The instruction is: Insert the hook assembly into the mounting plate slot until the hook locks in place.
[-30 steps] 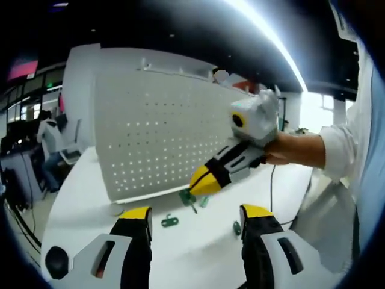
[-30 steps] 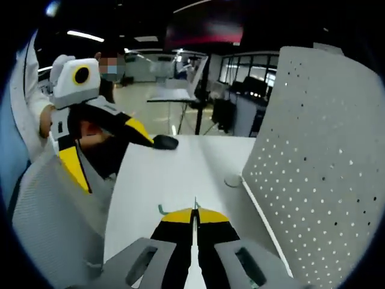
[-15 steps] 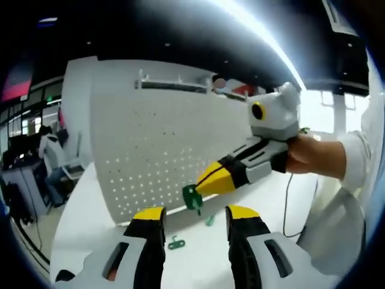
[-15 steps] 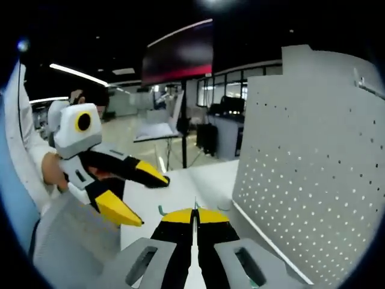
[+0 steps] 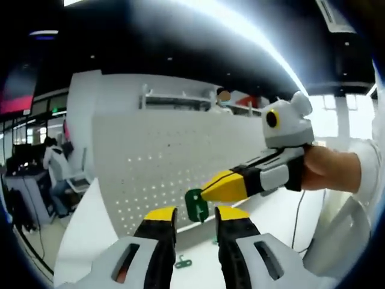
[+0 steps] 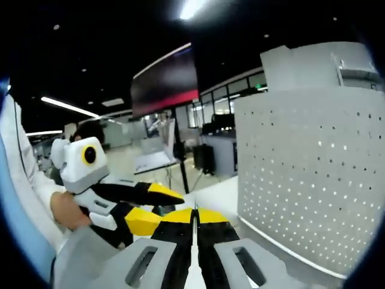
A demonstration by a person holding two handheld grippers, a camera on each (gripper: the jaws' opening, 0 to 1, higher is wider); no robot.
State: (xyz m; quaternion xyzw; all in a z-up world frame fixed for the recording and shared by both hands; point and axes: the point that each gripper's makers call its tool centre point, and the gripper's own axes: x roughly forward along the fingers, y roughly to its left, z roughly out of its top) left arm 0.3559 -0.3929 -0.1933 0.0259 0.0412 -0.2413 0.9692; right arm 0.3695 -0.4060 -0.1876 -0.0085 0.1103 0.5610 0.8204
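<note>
The white perforated mounting plate [image 5: 162, 168] stands upright on the white table [image 5: 90, 223]; it also rises at the right of the right gripper view [image 6: 313, 180]. My right gripper [image 5: 206, 192] comes in from the right, shut on a small green hook [image 5: 195, 205] held in the air in front of the plate. My left gripper [image 5: 195, 215] is open, with a yellow tip on each side of that hook and a gap still showing. In the right gripper view my own jaws [image 6: 194, 215] are pressed together, and the left gripper [image 6: 162, 209] sits just left of them.
A loose green hook [image 5: 182, 263] lies on the table below the jaws. A hand [image 5: 328, 171] in a white sleeve holds the right gripper. A person [image 5: 57, 174] sits at desks far left. Office desks and windows lie behind.
The right gripper has lifted the green hook off the table and up in front of the plate. My left jaws have narrowed and now flank the hook. Both cameras have risen.
</note>
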